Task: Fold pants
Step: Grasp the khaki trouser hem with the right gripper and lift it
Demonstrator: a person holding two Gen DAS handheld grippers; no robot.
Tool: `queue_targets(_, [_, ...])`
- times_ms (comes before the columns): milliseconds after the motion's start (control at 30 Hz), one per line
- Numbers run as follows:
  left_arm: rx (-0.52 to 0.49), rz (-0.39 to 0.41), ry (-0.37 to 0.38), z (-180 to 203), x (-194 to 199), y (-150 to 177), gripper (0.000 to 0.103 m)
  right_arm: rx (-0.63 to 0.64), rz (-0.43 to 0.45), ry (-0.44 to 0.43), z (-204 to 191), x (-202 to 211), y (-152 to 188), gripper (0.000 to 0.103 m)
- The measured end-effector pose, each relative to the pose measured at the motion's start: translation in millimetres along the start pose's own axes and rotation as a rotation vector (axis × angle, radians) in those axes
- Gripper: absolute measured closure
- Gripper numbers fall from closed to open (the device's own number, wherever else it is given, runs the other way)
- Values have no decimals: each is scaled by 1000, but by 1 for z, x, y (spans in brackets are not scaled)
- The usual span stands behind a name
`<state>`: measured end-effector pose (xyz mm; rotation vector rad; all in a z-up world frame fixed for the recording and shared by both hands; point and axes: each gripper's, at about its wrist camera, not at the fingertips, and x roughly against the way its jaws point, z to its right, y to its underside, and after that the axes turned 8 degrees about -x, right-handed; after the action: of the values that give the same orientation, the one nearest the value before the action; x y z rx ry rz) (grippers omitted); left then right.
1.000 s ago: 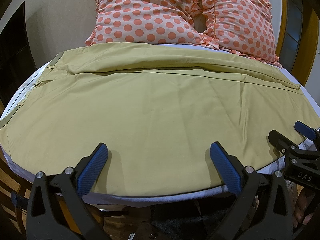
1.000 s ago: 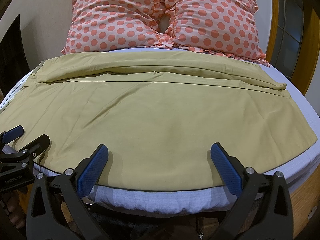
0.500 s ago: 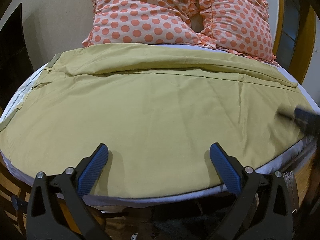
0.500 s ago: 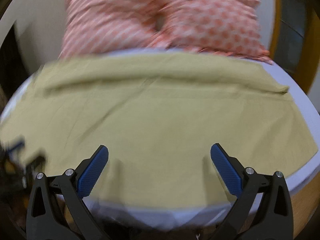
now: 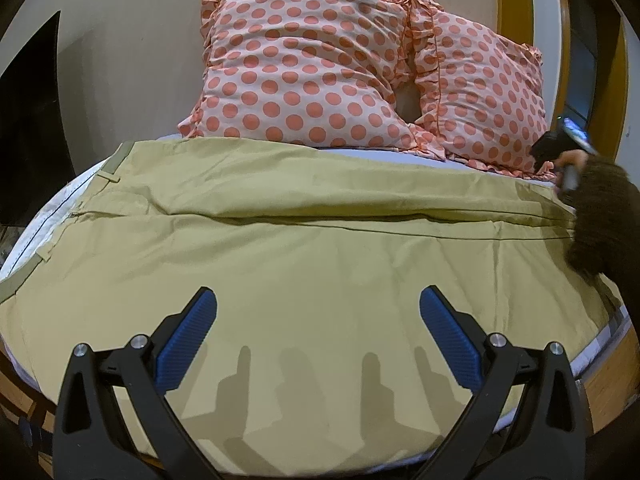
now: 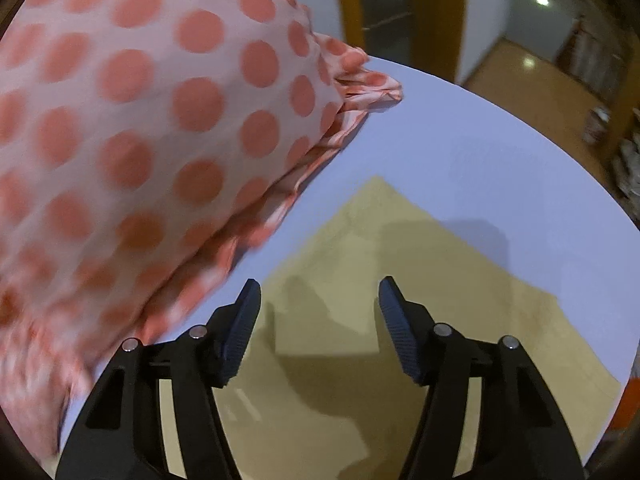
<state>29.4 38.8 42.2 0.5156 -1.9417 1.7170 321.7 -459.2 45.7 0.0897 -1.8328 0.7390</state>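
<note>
Khaki pants [image 5: 312, 256] lie spread flat across the bed, waistband at the left, legs running right, one leg folded over the other. My left gripper [image 5: 318, 332] is open and empty, above the near edge of the pants at mid-length. My right gripper [image 6: 316, 316] is open and empty, hovering just over the far hem corner of the pants [image 6: 400, 248], next to the pillow. The right gripper [image 5: 560, 148] and the person's sleeve also show at the far right of the left wrist view.
Two pink polka-dot pillows [image 5: 304, 76] [image 5: 484, 96] stand against the wall behind the pants; the right one [image 6: 132, 152] is close to my right gripper's left finger. The white bed sheet [image 6: 500, 160] extends past the hem. A wooden bed frame [image 5: 612, 372] edges the mattress.
My right gripper has swung from the near edge of the bed to the far right hem corner by the pillow. My left gripper has moved slightly forward over the pants.
</note>
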Motion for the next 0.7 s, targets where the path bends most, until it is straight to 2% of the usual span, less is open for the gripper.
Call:
queue_targets(100, [-12, 9, -13, -3, -2, 0, 2, -20, -5, 86, -13, -26, -6, 38])
queue_targets(167, [-14, 3, -10, -5, -9, -2, 2, 13, 48, 151, -20, -31, -3, 41])
queue_targets(200, [-13, -1, -8, -6, -11, -2, 2, 30, 66, 150, -22, -31, 0, 45])
queue_targets(267, [-7, -9, -5, -7, -14, -1, 2, 89, 104, 93, -19, -29, 6, 64])
queue_targets(333, [7, -16, -3, -8, -18, -1, 2, 121, 131, 51, -12, -26, 15, 76])
queue_targets(367, [13, -17, -2, -9, -18, 0, 2, 124, 140, 22, -6, -23, 18, 83])
queue_targets(400, [22, -18, -1, -10, -19, 0, 2, 118, 146, -8, 2, -22, 19, 86])
queue_targets(500, [59, -18, -5, -17, -17, 0, 2, 5, 92, -168, 30, -21, 13, 96])
queue_targets(567, [88, -14, -9, -23, -13, 0, 2, -90, 59, -312, 55, -13, 12, 98])
queue_targets(700, [161, 41, 9, -43, 4, 3, 2, -103, 119, -569, 112, 40, 30, 98])
